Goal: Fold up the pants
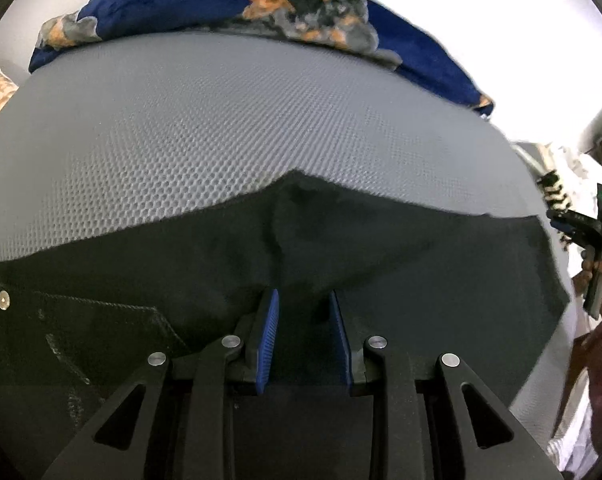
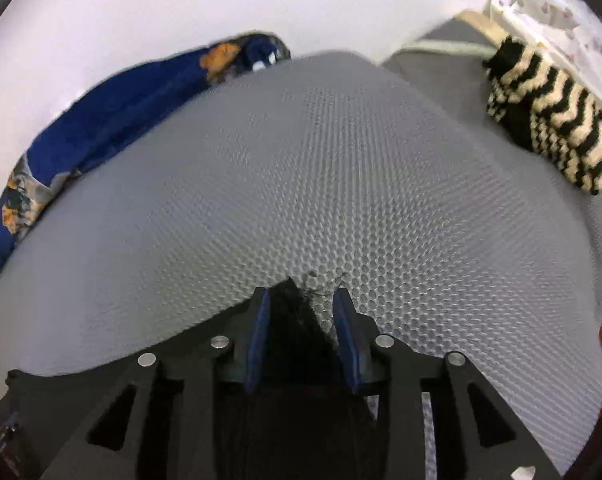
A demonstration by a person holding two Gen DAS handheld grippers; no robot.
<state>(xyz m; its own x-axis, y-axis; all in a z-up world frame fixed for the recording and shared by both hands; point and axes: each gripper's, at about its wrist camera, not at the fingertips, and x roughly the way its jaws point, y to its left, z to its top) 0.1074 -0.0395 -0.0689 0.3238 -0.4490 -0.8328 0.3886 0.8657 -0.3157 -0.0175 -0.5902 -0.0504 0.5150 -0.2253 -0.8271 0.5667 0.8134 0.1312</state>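
Note:
Black pants (image 1: 381, 240) lie flat on a grey mesh mat (image 1: 221, 120), with a metal button (image 1: 3, 300) and pocket stitching at the left. My left gripper (image 1: 304, 298) is open, low over the pants, its blue pads (image 1: 269, 332) apart with black cloth between them. In the right wrist view my right gripper (image 2: 301, 296) is open at a frayed corner of the pants (image 2: 297, 316), which lies between its fingers on the mat (image 2: 341, 160). The right gripper also shows in the left wrist view (image 1: 577, 228) at the pants' right end.
A blue, orange and grey patterned blanket (image 1: 301, 12) lies bunched along the mat's far edge, also in the right wrist view (image 2: 101, 128). A black and cream zigzag knit cloth (image 2: 549, 120) lies at the far right. A white wall is behind.

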